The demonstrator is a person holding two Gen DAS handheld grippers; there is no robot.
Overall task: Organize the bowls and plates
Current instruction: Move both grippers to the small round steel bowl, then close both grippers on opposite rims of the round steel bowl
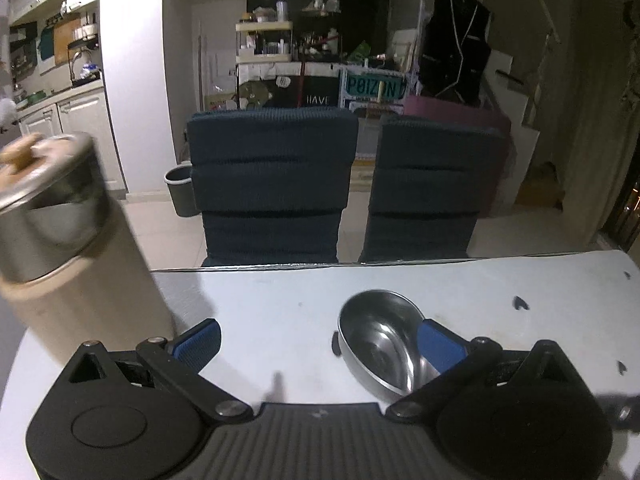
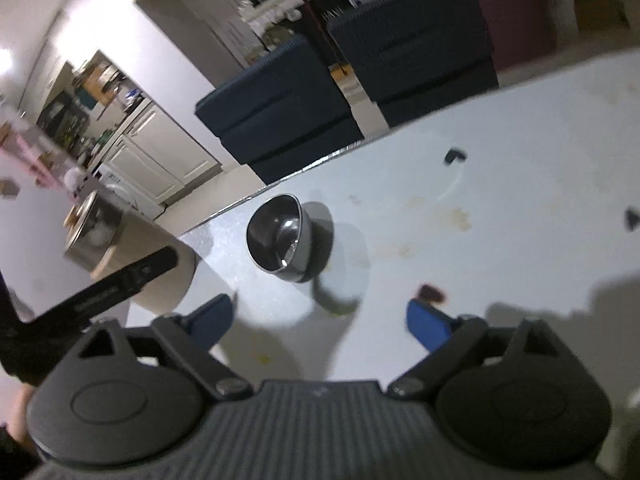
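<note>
The left gripper hangs over a white table with its jaws spread wide. A shiny metal bowl sits on the table. In the left wrist view its near right side is hidden behind the right blue pad. I cannot tell if the pad touches the bowl. The left pad is far from it, so nothing is pinched.

The right gripper also has its jaws spread wide, with only bare table between the pads. Its view is tilted and blurry. From here the bowl stands alone, farther away, near the table's far edge.

A tall tan canister with a metal lid stands at the left. Both views show it.

Only the right wrist view shows brown stains on the table and a black bar at the left. Only the left wrist view shows the grey bin on the floor. Two dark blue chairs stand behind the table.
</note>
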